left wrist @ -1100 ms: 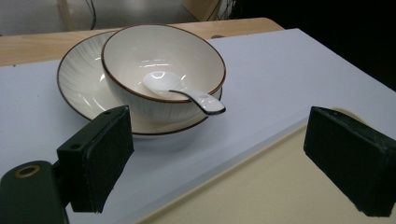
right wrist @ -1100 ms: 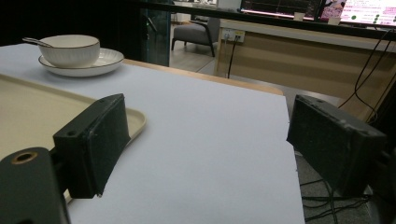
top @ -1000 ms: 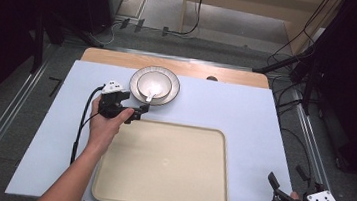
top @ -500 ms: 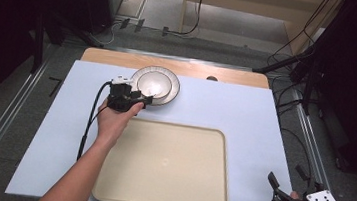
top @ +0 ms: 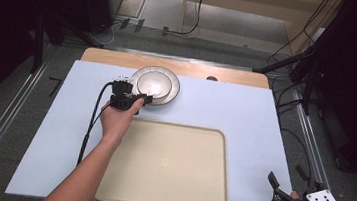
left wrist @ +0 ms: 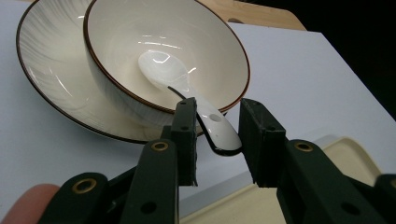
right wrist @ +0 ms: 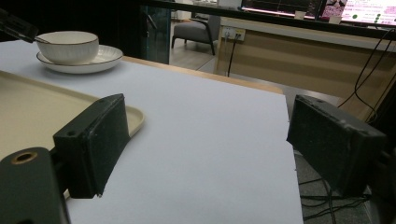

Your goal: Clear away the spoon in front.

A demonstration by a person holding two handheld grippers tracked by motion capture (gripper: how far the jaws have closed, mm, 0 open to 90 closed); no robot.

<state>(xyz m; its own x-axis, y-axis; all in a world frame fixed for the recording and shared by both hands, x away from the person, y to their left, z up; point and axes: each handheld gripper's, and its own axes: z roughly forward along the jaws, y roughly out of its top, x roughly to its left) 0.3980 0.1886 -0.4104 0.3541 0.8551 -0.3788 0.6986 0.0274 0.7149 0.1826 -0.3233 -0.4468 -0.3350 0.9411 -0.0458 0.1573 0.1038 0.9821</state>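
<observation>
Overhead first: left tool sat at the near-left rim of a bowl nested on a plate, both at the far side of the pale blue surface, w/ a beige tray nearer the person. Right tool lay well apart at the near-right corner, grey plate on top. Left tool view: a white spoon lay in the bowl, scoop inside, handle over the near rim; handle end sat btwn the jaws, which had just been closing. Left pad looked just beside or touching the handle, right pad stood clear, so not yet gripping. Right tool view: jaws stood wide apart w/ nothing btwn them, over bare surface; tray corner at left, bowl and plate far off.
</observation>
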